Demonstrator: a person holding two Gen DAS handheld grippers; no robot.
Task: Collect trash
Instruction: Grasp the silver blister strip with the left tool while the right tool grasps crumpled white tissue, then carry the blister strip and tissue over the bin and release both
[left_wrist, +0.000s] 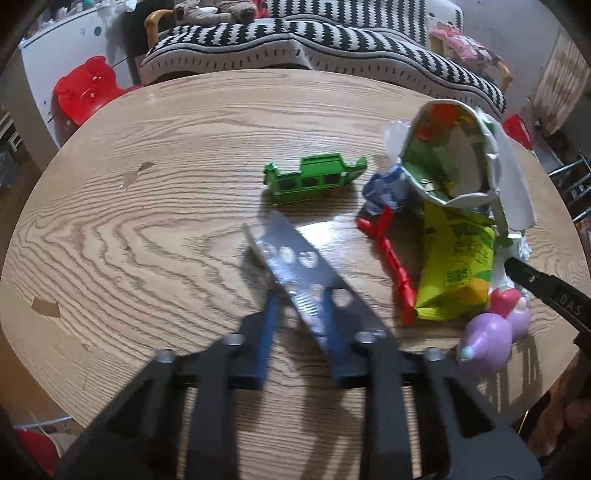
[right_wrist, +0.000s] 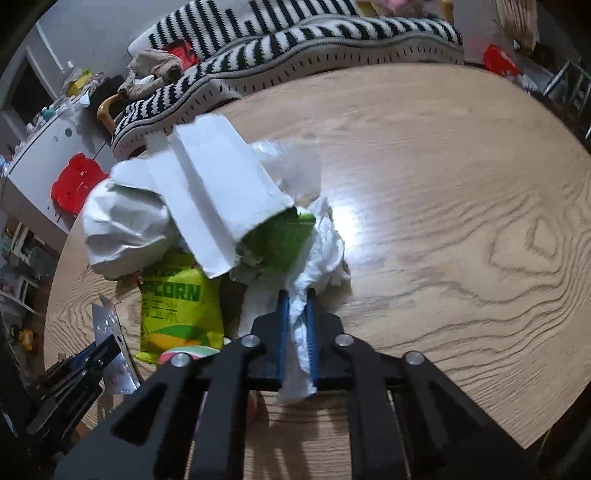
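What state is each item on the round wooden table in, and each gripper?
Left gripper: shut on the silver foil blister strip.
Right gripper: shut on the crumpled white tissue.
Yellow-green popcorn bag: lying flat, crumpled.
Printed paper cup: torn open, on its side.
Green plastic toy piece: lying apart from the pile.
Red plastic strip: bent, flat beside the bag.

Silver blister pack (left_wrist: 310, 280) tilted, white tissue (right_wrist: 314, 251) crumpled beside yellow-green popcorn bag (right_wrist: 177, 310), torn carton (right_wrist: 207, 195)

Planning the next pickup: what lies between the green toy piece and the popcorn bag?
In the left wrist view, a red plastic stick lies between green toy piece and popcorn bag.
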